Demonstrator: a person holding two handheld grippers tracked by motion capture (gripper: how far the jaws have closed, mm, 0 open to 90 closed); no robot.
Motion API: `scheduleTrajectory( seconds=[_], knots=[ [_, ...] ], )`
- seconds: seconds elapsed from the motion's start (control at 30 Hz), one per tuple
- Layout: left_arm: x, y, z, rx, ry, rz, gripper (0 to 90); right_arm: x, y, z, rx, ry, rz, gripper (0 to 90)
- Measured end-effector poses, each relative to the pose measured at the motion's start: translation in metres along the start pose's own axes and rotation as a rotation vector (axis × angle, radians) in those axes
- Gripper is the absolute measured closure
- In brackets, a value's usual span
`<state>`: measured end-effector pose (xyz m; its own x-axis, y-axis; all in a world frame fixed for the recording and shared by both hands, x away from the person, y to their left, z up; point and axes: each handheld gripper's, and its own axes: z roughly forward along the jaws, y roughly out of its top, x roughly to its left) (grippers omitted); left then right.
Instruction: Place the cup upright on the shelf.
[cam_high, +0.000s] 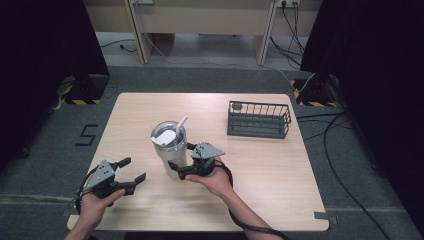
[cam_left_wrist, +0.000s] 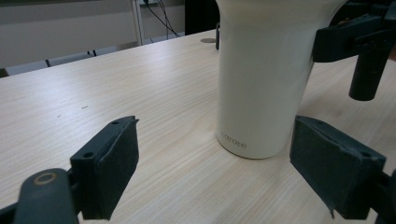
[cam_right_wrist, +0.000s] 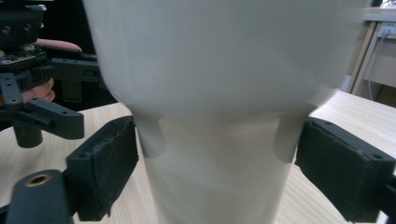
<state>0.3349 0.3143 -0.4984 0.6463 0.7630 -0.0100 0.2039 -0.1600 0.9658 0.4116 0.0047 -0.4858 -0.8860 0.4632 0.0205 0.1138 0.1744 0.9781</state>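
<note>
lab/test rig setup, light wood-top table (cam_high: 280, 165) on grey carpet floor (cam_high: 45, 150), black curtain panels (cam_high: 45, 40) both sides, loose black cables (cam_high: 345, 150), yellow-black hazard tape (cam_high: 80, 101) on stand bases

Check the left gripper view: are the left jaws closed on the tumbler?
No: the left gripper stands open, its jaws spread wide with bare table between them, and the cream tumbler stands ahead of them, untouched.

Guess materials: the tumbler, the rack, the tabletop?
Tumbler: cream matte body, probably coated metal; clear lid looks plastic, as does the straw. Rack: dark thin bars, likely coated wire. Table: pale wood grain, perhaps laminate.
</note>
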Motion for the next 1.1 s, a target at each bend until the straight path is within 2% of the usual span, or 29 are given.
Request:
scheduleTrajectory(
  seconds=[0.27,0.5,0.9,1.1],
  knots=[
    [0.0,0.0,0.0,0.0,-0.004,0.0,15.1,-0.002,-0.005,0.012,0.007,0.003,-0.003,8.6],
    [0.0,0.0,0.0,0.0,-0.004,0.002,15.2,-0.004,-0.005,0.017,-0.004,0.015,-0.017,10.1],
    [0.002,0.0,0.0,0.001,-0.003,0.002,15.3,-0.004,-0.003,0.017,0.009,0.026,-0.019,11.1],
    [0.002,-0.001,0.0,0.001,0.0,0.003,15.3,-0.002,0.0,0.018,0.024,0.012,-0.013,11.1]
  ],
)
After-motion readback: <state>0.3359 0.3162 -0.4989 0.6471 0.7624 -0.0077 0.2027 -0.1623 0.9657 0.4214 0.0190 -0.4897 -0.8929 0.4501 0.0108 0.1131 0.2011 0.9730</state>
